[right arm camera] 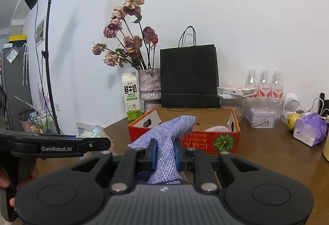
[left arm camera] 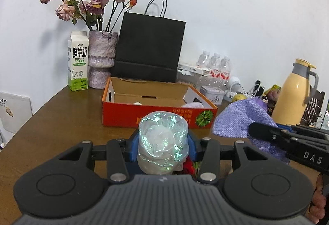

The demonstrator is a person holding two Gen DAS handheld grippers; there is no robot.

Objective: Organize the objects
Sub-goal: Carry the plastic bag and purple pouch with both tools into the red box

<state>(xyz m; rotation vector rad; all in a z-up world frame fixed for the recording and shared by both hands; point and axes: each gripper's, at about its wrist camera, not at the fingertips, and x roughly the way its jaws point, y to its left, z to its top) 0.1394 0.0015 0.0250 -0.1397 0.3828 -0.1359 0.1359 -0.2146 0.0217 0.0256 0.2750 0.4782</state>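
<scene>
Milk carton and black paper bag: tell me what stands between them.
A mottled purple vase of dried roses stands between the milk carton and the black paper bag, against the wall. Both wrist views show it.

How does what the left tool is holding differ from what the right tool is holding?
The left tool clamps a crinkly, iridescent plastic bundle, rounded and see-through. The right tool pinches a purple woven cloth, flat, opaque and draping to both sides. The plastic bundle fills a wider gap between the pads; the cloth is squeezed thin. Both are soft, held up off the table in front of the orange box.
</scene>
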